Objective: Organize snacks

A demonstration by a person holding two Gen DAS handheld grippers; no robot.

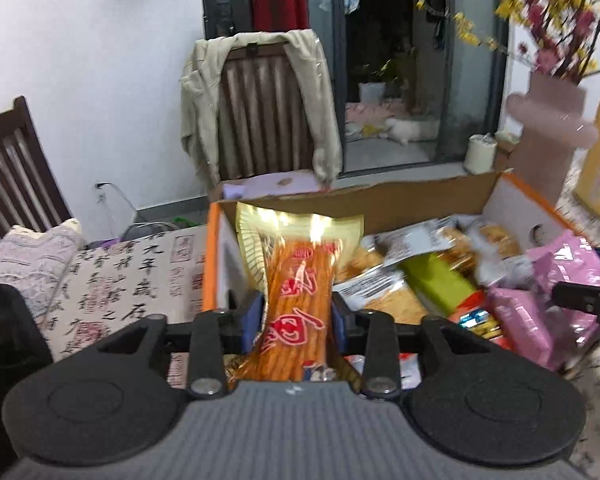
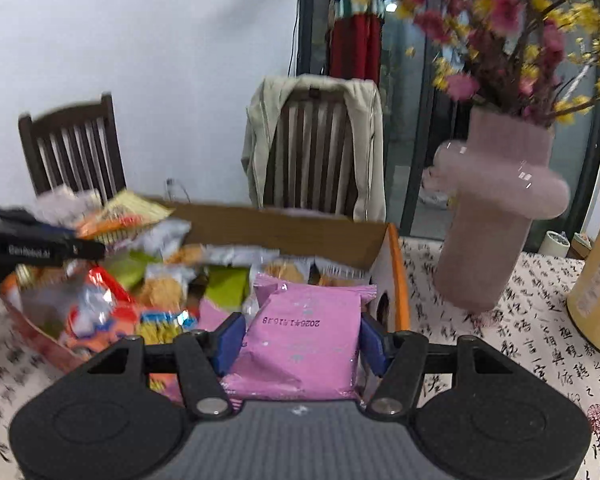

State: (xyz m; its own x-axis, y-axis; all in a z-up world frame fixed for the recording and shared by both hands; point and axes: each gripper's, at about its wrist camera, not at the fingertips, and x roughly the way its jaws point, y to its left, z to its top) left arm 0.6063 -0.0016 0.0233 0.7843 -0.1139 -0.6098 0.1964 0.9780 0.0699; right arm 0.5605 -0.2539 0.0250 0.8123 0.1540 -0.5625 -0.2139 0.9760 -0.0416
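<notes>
White walls and two dark wooden chairs back a table covered with a calligraphy-print tablecloth (image 2: 500,344), on which stands an open cardboard box (image 1: 380,204) with orange edging, the landmark for all positions below. Left gripper (image 1: 298,316): its blue pads (image 1: 253,316) are closed against both sides of a long orange-and-gold snack packet (image 1: 296,280), held upright above the box's left end. Right gripper (image 2: 302,338): jaws pressed against the sides of a pink snack packet (image 2: 304,340), date stamp upward, held over the box's right end, near its orange-edged side wall. Inside the box lie mixed snack packets (image 2: 160,292), green, orange and white, heaped together. Beyond the box's far wall stands a chair draped with a beige jacket (image 2: 364,152). Right of the box, on the tablecloth, stands a pink vase (image 2: 496,216) holding pink and yellow flowers.
</notes>
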